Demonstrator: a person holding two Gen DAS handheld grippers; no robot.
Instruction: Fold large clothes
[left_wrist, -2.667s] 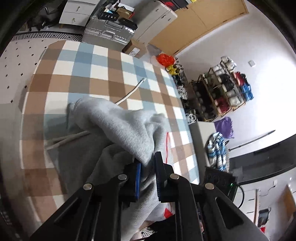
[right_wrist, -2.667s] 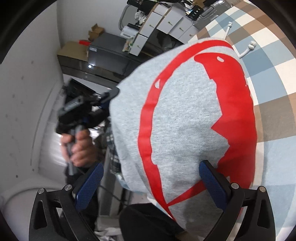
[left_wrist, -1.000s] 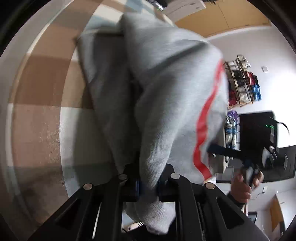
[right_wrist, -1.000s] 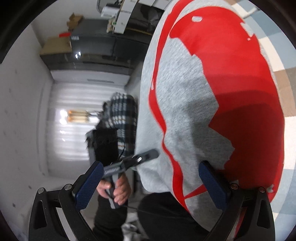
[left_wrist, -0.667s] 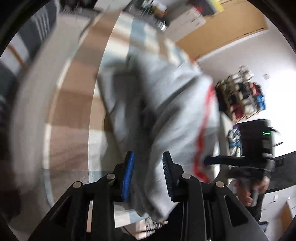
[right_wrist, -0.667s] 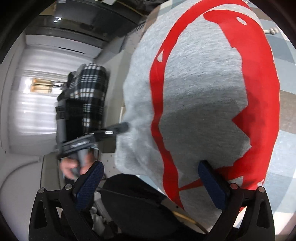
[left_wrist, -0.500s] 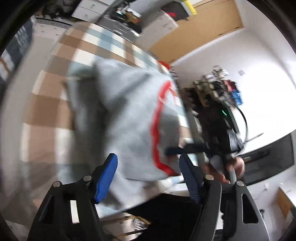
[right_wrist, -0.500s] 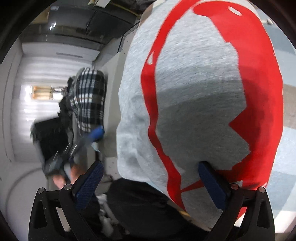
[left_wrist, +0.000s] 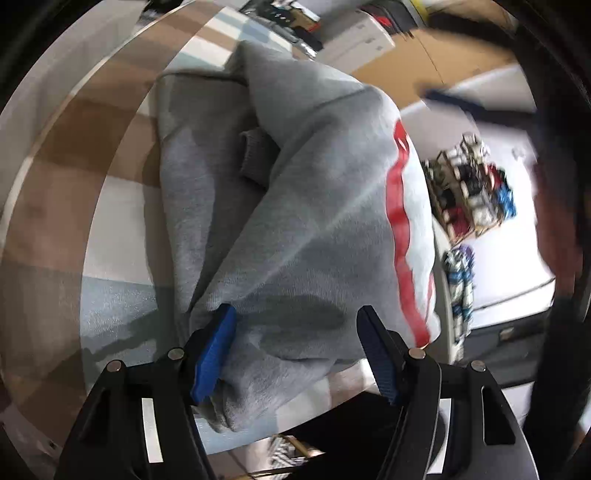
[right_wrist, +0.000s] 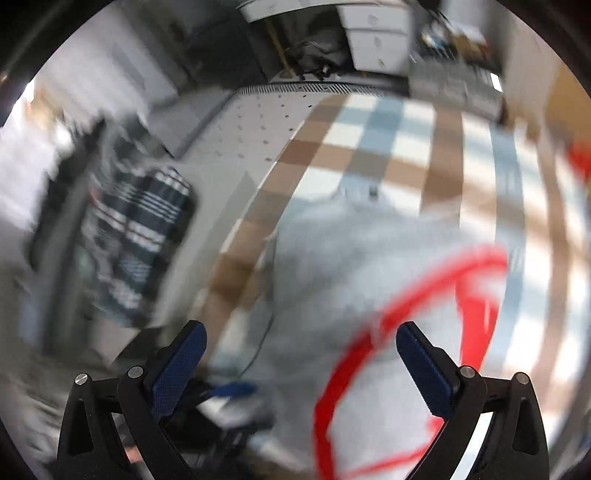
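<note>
A grey sweatshirt (left_wrist: 295, 206) with a red print lies bunched on the checked tablecloth (left_wrist: 70, 184), one sleeve cuff tucked in its folds. My left gripper (left_wrist: 295, 343) is open, its blue pads either side of the sweatshirt's near edge, and grips nothing. In the blurred right wrist view the same sweatshirt (right_wrist: 369, 280) with its red outline lies on the cloth below my right gripper (right_wrist: 301, 350), which is open and empty above it.
The table's edge (right_wrist: 236, 229) runs left of the sweatshirt, with floor and a dark striped object (right_wrist: 136, 240) beyond. A shoe rack (left_wrist: 469, 199) stands by the far wall. White drawers (right_wrist: 376, 40) and clutter lie behind the table.
My left gripper let go of the sweatshirt and opened wide. The sweatshirt dropped onto the table. My right gripper swung quickly, staying open.
</note>
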